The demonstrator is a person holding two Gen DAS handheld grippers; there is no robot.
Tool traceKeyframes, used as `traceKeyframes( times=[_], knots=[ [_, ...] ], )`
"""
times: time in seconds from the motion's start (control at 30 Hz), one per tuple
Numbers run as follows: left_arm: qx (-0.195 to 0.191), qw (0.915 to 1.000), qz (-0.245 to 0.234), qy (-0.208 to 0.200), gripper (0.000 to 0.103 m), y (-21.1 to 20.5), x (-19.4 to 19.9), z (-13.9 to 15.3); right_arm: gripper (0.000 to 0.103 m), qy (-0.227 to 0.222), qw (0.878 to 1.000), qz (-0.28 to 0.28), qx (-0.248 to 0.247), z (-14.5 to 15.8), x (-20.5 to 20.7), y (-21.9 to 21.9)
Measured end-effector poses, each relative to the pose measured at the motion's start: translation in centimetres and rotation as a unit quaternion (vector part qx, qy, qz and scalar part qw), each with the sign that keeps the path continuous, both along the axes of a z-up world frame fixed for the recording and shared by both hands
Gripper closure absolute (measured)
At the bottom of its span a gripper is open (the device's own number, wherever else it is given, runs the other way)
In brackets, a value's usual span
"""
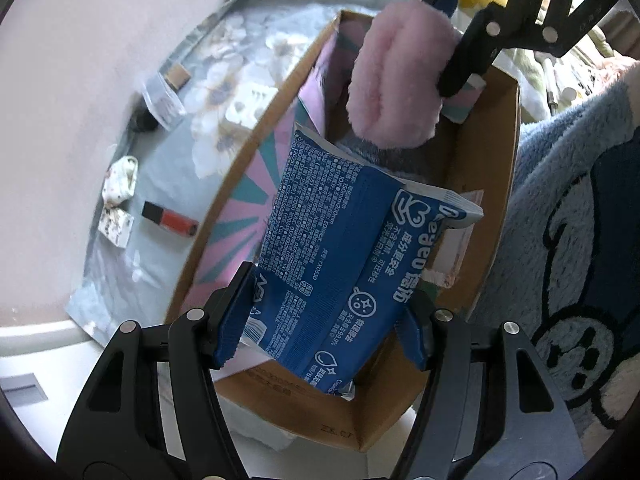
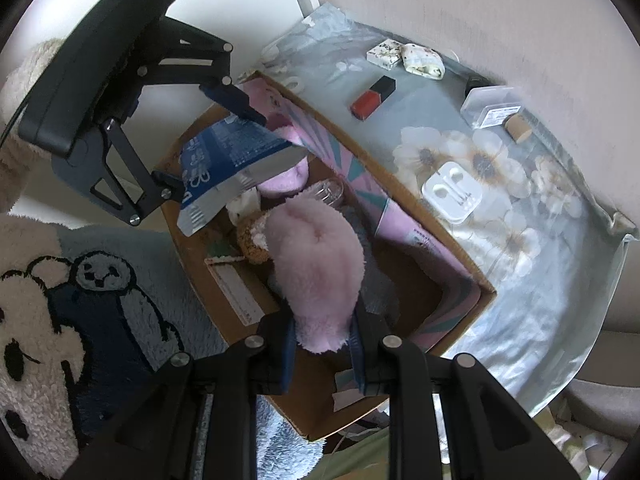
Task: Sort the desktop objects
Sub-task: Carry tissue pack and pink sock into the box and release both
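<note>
My left gripper (image 1: pixel 324 324) is shut on a blue wet-wipes pack (image 1: pixel 340 248) and holds it over the open cardboard box (image 1: pixel 500 216). My right gripper (image 2: pixel 322 356) is shut on a fluffy pink plush item (image 2: pixel 316 264) over the same box (image 2: pixel 436 240). The pink item (image 1: pixel 396 76) hangs from the right gripper (image 1: pixel 448 36) at the top of the left wrist view. The wipes pack (image 2: pixel 232 160) and left gripper (image 2: pixel 216 136) show at the upper left of the right wrist view. The box holds a glass, a brown round thing and papers.
On the floral tablecloth (image 2: pixel 520 280) lie a red and black lipstick (image 2: pixel 372 98), a white earphone case (image 2: pixel 454 194), a clear box (image 2: pixel 490 106), a cork (image 2: pixel 520 132), a small white box (image 2: pixel 384 54) and a folded cloth (image 2: pixel 422 60). A blue panda blanket (image 2: pixel 100 300) lies beside the box.
</note>
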State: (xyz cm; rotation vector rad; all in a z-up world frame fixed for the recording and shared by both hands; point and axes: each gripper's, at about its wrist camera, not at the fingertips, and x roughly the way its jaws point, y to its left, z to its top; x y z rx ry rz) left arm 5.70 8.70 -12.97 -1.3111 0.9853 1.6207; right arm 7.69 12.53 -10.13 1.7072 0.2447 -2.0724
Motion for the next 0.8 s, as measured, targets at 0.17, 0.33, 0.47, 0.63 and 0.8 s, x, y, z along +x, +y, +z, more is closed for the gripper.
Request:
traceKeyframes(
  times=[0.17,0.33,0.47,0.63,0.8],
  knots=[
    [-0.012,0.9998,0.017,0.003,0.042,-0.2,0.1,-0.6,0.082,-0.007,1.0,-0.011,-0.002,-0.6,0.4,-0.2],
    [-0.017,0.9995,0.024,0.003,0.042,-0.3,0.4,-1.1,0.082,-0.012,1.0,-0.005,-0.002,-1.1,0.6,-0.5],
    [-0.022,0.9993,0.029,-0.002,0.042,-0.4,0.6,-1.6,0.082,-0.016,1.0,-0.001,-0.007,-1.5,0.7,-0.5],
    [-0.018,0.9993,0.03,-0.01,0.042,-0.3,0.5,-1.6,0.082,-0.024,1.0,0.0,-0.017,-1.9,0.5,-0.5],
    [-0.001,0.9991,0.032,0.027,0.009,0.3,0.9,-0.5,0.069,-0.036,0.999,-0.006,-0.014,-2.5,-0.1,-0.6]
  ],
)
